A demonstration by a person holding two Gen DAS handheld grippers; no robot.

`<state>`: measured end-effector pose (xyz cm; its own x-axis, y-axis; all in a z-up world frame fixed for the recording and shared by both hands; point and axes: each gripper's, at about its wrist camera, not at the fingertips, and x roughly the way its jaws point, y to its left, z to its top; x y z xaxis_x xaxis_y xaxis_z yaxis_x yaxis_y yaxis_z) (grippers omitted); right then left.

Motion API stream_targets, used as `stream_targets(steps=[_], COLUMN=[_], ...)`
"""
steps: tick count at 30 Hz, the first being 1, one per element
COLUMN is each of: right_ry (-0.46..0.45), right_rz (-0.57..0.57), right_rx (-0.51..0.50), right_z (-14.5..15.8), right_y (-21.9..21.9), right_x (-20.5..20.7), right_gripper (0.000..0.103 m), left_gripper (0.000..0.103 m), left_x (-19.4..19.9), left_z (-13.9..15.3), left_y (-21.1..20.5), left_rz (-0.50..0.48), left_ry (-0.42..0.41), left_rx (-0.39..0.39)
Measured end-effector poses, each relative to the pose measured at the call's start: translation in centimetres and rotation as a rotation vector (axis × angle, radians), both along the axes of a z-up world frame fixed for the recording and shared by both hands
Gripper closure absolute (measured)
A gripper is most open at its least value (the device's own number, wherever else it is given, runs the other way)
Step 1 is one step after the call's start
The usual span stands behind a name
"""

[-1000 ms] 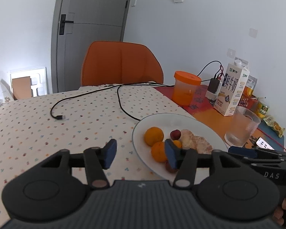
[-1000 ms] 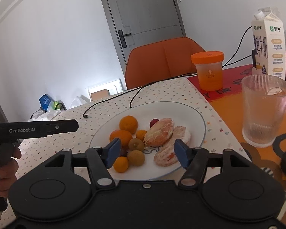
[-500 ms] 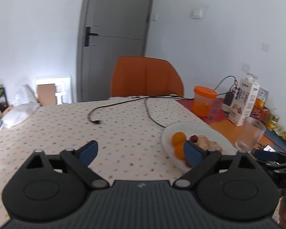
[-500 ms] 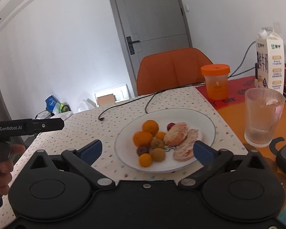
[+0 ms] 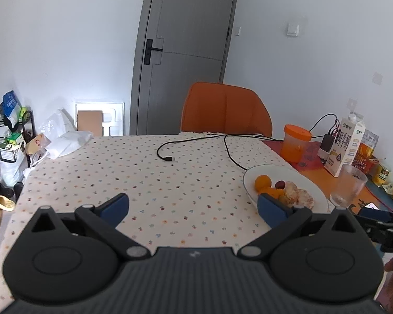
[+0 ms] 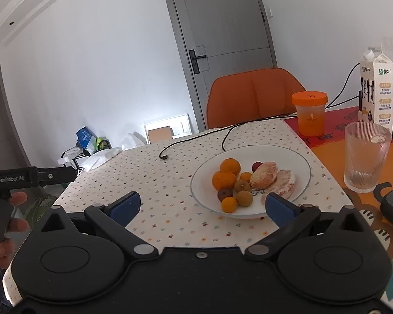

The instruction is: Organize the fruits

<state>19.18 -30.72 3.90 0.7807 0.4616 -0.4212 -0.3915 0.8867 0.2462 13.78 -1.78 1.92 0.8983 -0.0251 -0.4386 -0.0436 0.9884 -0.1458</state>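
Plate (image 6: 305,180), one o'clock: fruit heaped. Both grippers, left gripper (image 5: 192,205) opening, right gripper (image 6: 200,205) wide, nothing held; one loose piece to be approached singly.

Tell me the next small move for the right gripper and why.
Probably ease the right gripper forward and down toward the white plate. Its jaws stand wide open and hold nothing, and the oranges, small brown fruits and peeled pieces all lie together on the plate just ahead of it.
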Motion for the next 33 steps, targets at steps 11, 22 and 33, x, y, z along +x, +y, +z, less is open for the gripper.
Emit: stream_targets(steps=[11, 22, 33], right_ry=[0.040, 0.019, 0.018], right_rz=[0.006, -0.026, -0.009], right_rx=[0.030, 0.006, -0.061], right_z=[2.1, 4.7, 4.5], right_y=[0.1, -0.1, -0.4], right_x=[-3.9, -7.8, -10.0], right_gripper=[0.000, 0.000, 0.000], left_gripper=[0.000, 0.000, 0.000], left_x=[-5.4, -10.2, -12.9], left_z=[2.2, 4.1, 3.8], left_y=[0.5, 0.4, 0.2], left_rz=[0.023, 0.058, 0.110], left_ry=[-0.011, -0.042, -0.030], left_rx=[0.027, 0.054, 0.089])
